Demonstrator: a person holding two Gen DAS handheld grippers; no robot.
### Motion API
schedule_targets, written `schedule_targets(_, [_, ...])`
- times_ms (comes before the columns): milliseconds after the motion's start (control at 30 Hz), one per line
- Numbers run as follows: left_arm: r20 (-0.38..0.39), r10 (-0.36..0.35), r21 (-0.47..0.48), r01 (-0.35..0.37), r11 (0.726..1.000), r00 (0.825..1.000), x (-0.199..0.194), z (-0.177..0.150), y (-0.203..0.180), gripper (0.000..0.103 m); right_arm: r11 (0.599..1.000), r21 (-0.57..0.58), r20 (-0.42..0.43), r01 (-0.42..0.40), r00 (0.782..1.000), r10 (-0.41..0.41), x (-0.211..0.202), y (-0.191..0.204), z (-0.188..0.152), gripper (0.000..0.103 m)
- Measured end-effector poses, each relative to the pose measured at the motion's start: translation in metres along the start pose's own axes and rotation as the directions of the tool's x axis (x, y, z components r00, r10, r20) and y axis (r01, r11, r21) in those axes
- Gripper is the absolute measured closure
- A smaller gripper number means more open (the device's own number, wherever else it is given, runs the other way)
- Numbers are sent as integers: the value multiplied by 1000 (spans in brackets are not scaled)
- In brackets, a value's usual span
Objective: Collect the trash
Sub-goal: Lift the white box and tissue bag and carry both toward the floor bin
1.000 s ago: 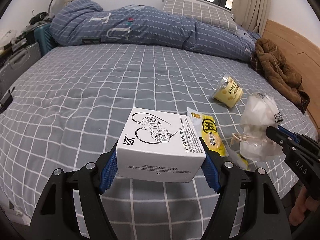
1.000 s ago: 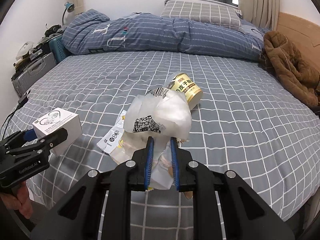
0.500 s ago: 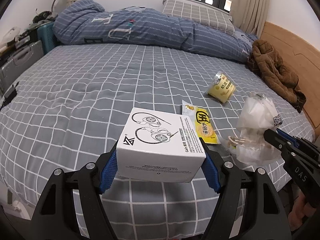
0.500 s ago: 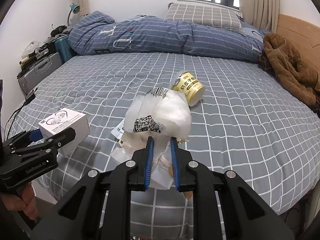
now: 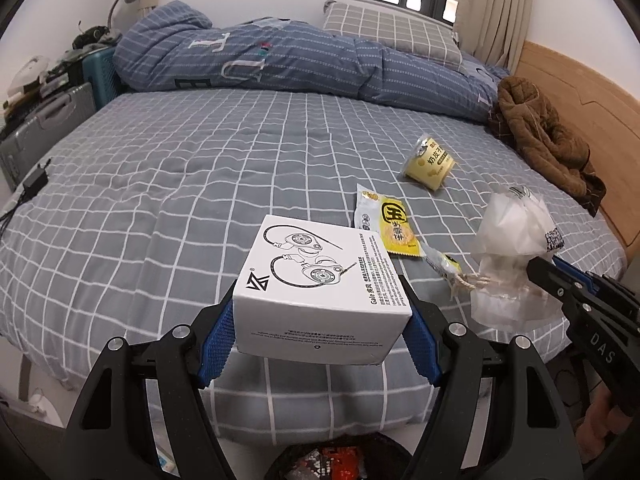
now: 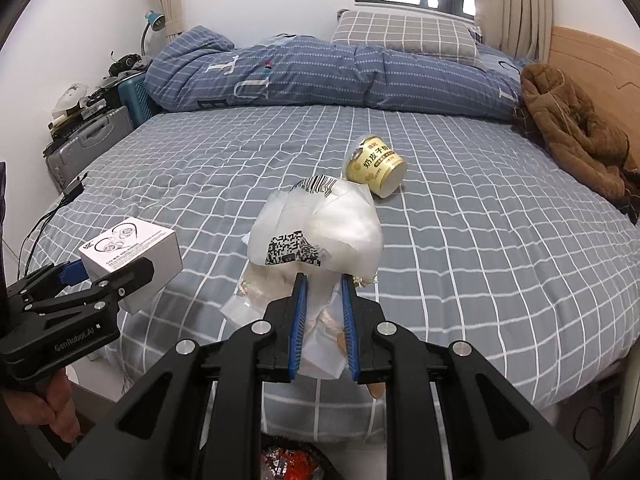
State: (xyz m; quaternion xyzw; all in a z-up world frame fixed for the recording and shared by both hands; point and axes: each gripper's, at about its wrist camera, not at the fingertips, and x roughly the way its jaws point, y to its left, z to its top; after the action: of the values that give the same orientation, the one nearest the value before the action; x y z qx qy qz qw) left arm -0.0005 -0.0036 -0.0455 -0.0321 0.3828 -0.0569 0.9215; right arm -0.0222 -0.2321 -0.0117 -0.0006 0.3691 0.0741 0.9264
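My left gripper is shut on a white earphone box, held above the bed's near edge; the box also shows in the right wrist view. My right gripper is shut on a crumpled clear plastic bag with a QR label, also seen in the left wrist view. A yellow cup lies on its side on the grey checked bed. A yellow snack wrapper lies flat on the bed. A dark bin with red trash sits below both grippers.
A rolled blue duvet and a pillow lie at the far side. A brown jacket lies by the wooden headboard. Suitcases stand left of the bed. A charger and cable lie at the left edge.
Both grippers have pulled back from the bed with their loads. The bed edge and the bin below have come into view.
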Motion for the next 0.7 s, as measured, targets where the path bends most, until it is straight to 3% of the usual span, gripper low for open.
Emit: schedule_targets(700, [-24, -4, -12, 4, 1000, 1000, -53, -54, -2, 32, 1000, 9, -53, -16, 998, 16, -46, 17, -63, 86])
